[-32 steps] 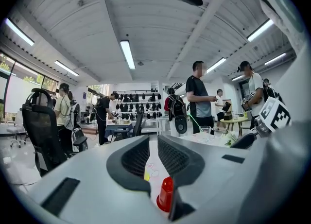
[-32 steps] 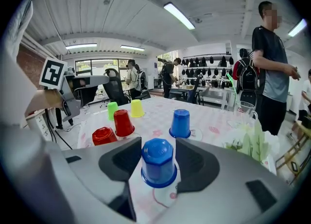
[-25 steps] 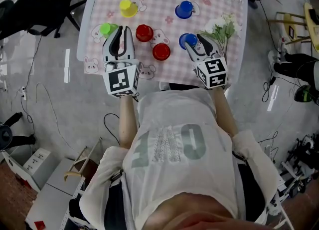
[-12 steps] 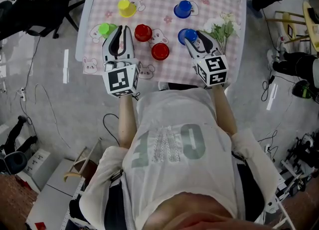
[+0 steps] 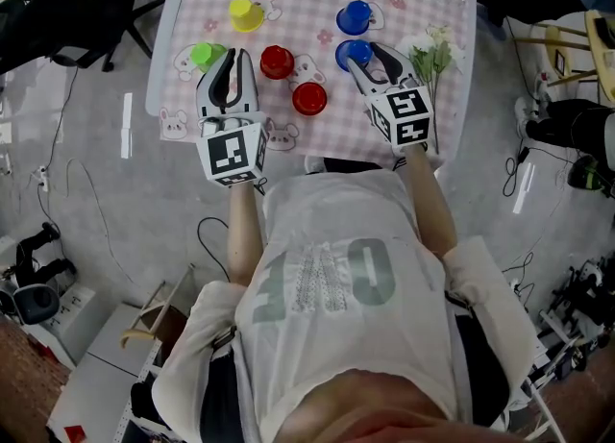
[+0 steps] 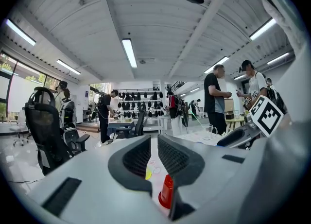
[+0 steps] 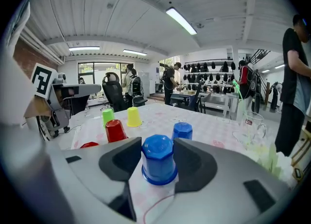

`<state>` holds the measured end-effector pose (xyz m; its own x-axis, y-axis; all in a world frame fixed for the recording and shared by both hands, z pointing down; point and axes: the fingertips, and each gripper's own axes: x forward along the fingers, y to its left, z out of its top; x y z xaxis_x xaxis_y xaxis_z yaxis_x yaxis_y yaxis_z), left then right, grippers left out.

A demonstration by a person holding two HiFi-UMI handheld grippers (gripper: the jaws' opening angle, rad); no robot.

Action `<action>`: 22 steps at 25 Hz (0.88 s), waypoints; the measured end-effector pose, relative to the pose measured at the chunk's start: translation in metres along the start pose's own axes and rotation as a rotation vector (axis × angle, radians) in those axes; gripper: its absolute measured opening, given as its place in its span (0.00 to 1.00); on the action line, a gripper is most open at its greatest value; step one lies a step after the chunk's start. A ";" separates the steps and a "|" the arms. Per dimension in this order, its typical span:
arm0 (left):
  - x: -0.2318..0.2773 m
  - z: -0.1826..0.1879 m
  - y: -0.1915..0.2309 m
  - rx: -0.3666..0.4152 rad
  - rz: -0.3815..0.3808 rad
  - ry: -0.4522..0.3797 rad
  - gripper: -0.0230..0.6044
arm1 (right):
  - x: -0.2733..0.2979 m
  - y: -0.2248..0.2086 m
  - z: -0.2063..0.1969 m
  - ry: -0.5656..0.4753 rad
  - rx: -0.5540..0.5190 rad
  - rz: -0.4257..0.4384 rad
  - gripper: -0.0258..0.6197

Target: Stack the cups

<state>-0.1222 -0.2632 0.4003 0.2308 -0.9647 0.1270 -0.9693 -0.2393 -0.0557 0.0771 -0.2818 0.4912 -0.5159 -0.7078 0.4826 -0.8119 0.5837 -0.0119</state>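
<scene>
- Right tongs (image 7: 158,156) are clamped wide on an upturned blue cup (image 7: 158,162), pads against both its sides.
- Left tongs (image 6: 154,144) stand nearly together, with the narrow gap empty.

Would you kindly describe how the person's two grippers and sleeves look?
Left gripper and right gripper match: light grey bodies, curved jaws with black pads, each carrying a white cube with black square markers. The person wears a white short-sleeved T-shirt with large grey-green lettering.
</scene>
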 end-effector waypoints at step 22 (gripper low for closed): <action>-0.006 -0.002 0.008 0.001 0.022 0.005 0.09 | -0.007 0.016 0.033 -0.090 0.036 0.028 0.38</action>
<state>-0.1310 -0.2592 0.4012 0.2095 -0.9691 0.1305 -0.9740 -0.2185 -0.0592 0.0587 -0.2814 0.4586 -0.5598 -0.7252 0.4009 -0.8053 0.5901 -0.0570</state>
